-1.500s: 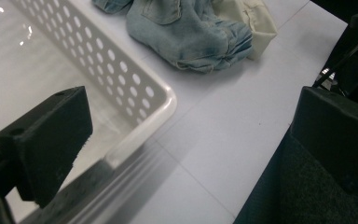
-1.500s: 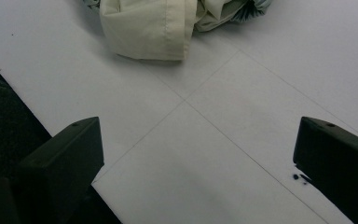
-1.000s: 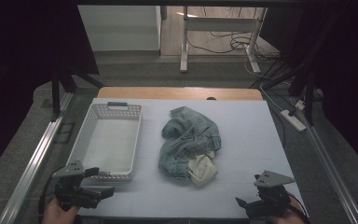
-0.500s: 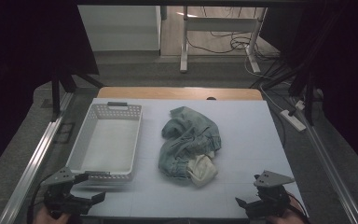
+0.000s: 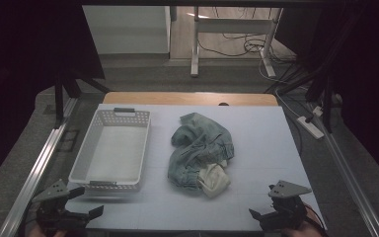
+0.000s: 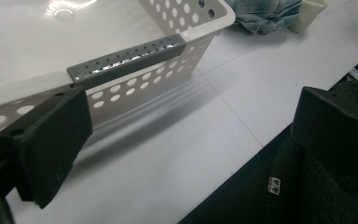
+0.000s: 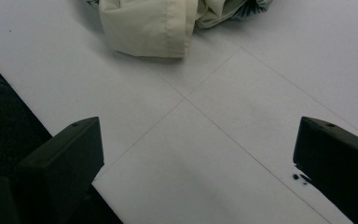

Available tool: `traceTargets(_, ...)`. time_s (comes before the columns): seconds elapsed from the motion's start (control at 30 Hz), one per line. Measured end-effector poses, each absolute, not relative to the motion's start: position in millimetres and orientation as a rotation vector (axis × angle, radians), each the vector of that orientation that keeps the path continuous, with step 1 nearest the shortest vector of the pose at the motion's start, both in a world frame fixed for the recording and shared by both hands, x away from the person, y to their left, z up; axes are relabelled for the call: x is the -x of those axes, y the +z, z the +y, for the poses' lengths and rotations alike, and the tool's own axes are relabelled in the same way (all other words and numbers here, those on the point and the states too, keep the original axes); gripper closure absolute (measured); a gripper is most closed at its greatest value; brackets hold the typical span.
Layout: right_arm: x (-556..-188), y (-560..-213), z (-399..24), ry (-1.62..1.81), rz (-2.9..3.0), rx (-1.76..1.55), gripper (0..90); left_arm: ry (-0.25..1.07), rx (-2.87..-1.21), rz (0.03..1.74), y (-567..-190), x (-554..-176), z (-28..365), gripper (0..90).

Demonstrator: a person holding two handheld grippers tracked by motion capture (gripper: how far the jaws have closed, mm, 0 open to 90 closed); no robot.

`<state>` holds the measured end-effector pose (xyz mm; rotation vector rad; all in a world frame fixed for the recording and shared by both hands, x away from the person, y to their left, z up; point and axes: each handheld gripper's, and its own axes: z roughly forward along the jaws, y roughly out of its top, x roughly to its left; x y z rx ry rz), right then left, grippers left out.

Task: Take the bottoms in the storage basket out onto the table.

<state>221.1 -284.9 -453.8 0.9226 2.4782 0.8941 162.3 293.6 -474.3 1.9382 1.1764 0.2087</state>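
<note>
A crumpled pair of light blue jeans (image 5: 201, 145) lies mid-table, with a cream pocket lining (image 5: 215, 179) turned out at its near end. To its left stands an empty white perforated basket (image 5: 112, 148) with grey handles. My left gripper (image 5: 86, 202) is open at the near left corner, just in front of the basket's near handle (image 6: 128, 60). Its jaws stand wide apart with nothing between them (image 6: 191, 140). My right gripper (image 5: 266, 213) is open at the near right edge. The cream lining (image 7: 149, 28) lies ahead of it, beyond its gap (image 7: 198, 158).
The white table mat (image 5: 261, 148) has faint grid lines. An aluminium rail (image 5: 34, 173) runs along the left side. A power strip (image 5: 310, 126) lies off the right edge. Dark fabric (image 6: 317, 196) shows past the table's near edge.
My left gripper has drawn back from the basket toward the near edge and a little to the left. The right gripper, the jeans and the basket have stayed put.
</note>
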Motion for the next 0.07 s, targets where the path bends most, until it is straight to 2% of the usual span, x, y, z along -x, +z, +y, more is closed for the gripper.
traceTargets(0.07,-221.1,-454.3,-284.9,0.889,2.479,-0.921,1.8,0.203,-1.944,1.175,-474.0,-163.5,292.7,0.0)
